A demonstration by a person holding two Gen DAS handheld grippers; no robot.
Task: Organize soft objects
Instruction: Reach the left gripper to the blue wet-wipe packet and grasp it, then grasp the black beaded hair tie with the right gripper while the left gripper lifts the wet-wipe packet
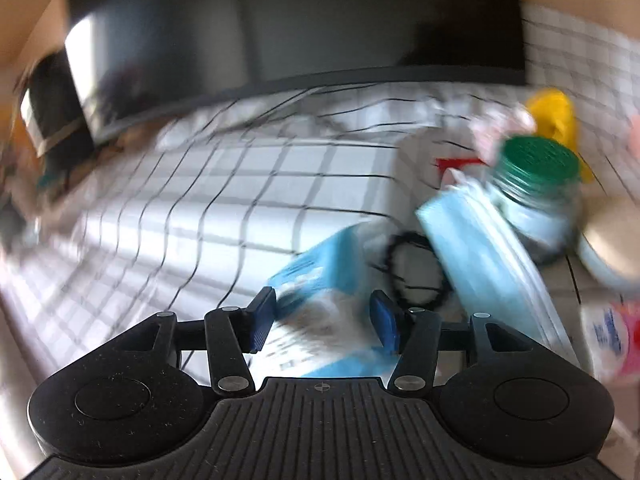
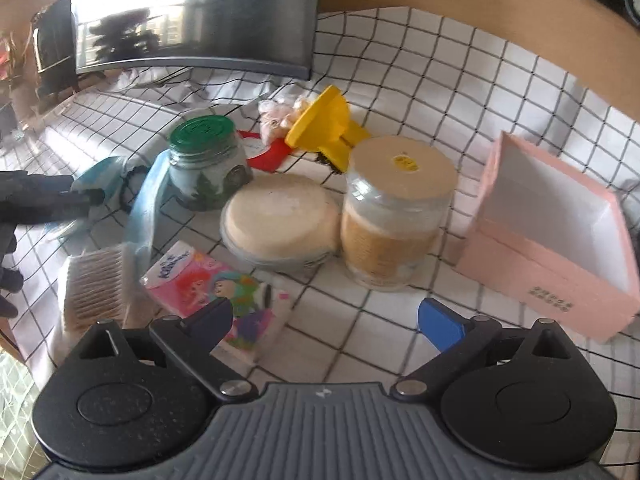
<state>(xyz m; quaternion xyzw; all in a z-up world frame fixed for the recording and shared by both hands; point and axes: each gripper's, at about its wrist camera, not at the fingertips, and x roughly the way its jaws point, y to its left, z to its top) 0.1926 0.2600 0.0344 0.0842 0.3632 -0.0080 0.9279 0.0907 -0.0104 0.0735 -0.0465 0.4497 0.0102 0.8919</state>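
In the blurred left wrist view my left gripper (image 1: pixel 322 319) stands open, its blue pads on either side of a light blue and white packet (image 1: pixel 316 292) that lies on the checked cloth (image 1: pixel 200 200). A black hair tie (image 1: pixel 412 272) and a stack of blue face masks (image 1: pixel 480 248) lie just right of it. In the right wrist view the left gripper (image 2: pixel 94 196) reaches in from the left to the same packet (image 2: pixel 100 174). My right gripper (image 2: pixel 326 320) is wide open and holds nothing. Its left finger hangs over a pink tissue pack (image 2: pixel 208 280).
An open pink box (image 2: pixel 560 240) stands at the right. Between it and the masks (image 2: pixel 144 200) are a beige-lidded jar (image 2: pixel 396 208), a round tub (image 2: pixel 280 216), a green-lidded jar (image 2: pixel 204 160), a yellow plastic piece (image 2: pixel 324 120) and cotton swabs (image 2: pixel 96 284). A monitor (image 2: pixel 192 16) stands behind.
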